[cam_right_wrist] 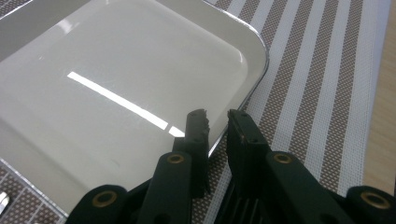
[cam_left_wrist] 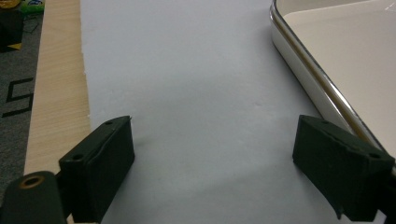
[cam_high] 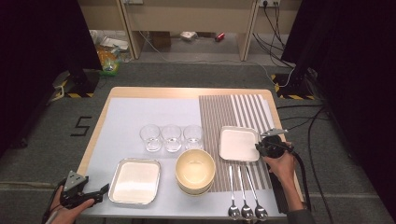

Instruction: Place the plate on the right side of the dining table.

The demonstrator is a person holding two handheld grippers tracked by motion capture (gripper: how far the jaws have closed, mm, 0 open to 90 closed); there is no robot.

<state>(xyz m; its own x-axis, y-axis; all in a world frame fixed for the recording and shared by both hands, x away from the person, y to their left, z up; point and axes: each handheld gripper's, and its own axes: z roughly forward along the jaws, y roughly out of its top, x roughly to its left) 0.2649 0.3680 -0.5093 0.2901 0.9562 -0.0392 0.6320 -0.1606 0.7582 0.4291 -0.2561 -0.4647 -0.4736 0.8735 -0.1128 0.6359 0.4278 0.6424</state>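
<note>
Square plate (cam_right_wrist: 116,107) on the striped placemat (cam_right_wrist: 322,93), at the right of the table and beyond the three spoons (cam_high: 244,211), has its near right rim between the nearly closed jaws of the right gripper (cam_right_wrist: 215,122), one inside, one outside; whether the pads actually pinch the rim cannot be told. So narrow an edge hold may let the glossy plate pivot, slip out, or drag the placemat toward the glasses (cam_high: 171,137) if lifted. The left gripper (cam_left_wrist: 212,144), jaws spread and empty beside the other tray (cam_left_wrist: 336,60), offers no support.
</note>
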